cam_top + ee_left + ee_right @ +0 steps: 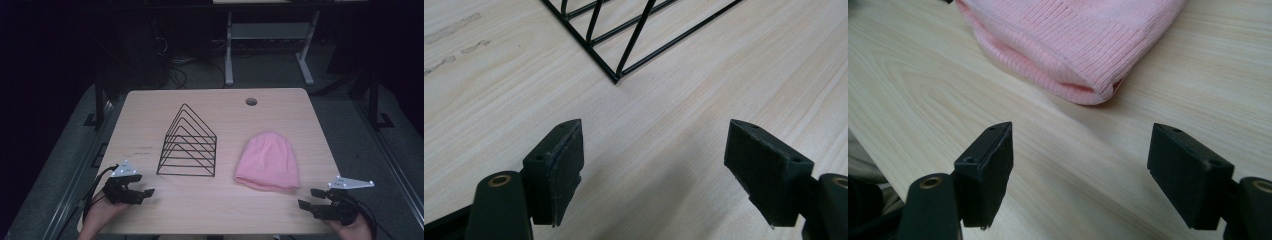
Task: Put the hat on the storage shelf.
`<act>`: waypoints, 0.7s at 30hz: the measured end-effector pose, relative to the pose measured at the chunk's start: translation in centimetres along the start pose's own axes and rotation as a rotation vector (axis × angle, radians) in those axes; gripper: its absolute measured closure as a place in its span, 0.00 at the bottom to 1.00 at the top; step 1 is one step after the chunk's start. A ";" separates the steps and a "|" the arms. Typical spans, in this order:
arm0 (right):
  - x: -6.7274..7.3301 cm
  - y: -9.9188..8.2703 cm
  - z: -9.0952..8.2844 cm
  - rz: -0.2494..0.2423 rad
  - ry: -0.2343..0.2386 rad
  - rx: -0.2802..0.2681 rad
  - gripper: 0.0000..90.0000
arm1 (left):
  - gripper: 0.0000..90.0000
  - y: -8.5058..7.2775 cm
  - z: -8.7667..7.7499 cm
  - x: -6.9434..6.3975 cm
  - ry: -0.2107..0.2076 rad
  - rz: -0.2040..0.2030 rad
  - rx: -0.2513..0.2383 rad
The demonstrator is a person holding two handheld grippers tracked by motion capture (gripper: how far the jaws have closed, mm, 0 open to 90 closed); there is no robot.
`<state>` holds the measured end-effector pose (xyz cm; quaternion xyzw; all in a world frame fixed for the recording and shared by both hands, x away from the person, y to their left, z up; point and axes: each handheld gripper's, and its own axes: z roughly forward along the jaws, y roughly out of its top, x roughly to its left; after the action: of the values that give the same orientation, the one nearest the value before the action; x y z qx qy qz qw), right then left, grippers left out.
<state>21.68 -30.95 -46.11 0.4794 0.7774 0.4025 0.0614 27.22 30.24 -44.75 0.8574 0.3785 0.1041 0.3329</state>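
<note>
Counter (pixel 150 115): wire rack (pixel 188 145), pink beanie (pixel 269 162) apart; left gripper (pixel 141 195), right gripper (pixel 311 198) jaws were spread, empty.

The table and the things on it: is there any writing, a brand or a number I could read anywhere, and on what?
None can be read.
Table: a small dark mark left of the wire rack, too small to read; in the left gripper view, faint grey smudges, no letters.
Pink hat: no tag or logo shows.
Left gripper and right gripper: no markings legible.
</note>
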 end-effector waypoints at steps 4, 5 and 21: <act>-0.1 0.1 -0.1 0.011 0.005 -0.002 0.29 | 0.26 0.0 0.2 0.0 0.000 0.008 0.010; -0.1 0.1 -0.1 0.012 0.003 -0.003 0.29 | 0.26 -0.1 0.2 0.0 0.000 0.008 0.014; -0.3 3.2 -0.2 -0.053 0.005 0.028 0.29 | 0.26 -0.4 -0.1 0.2 0.007 -0.001 0.003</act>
<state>23.99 -30.54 -43.87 0.4584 0.7956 0.3909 0.0636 27.14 30.65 -44.94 0.8573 0.3805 0.1063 0.3302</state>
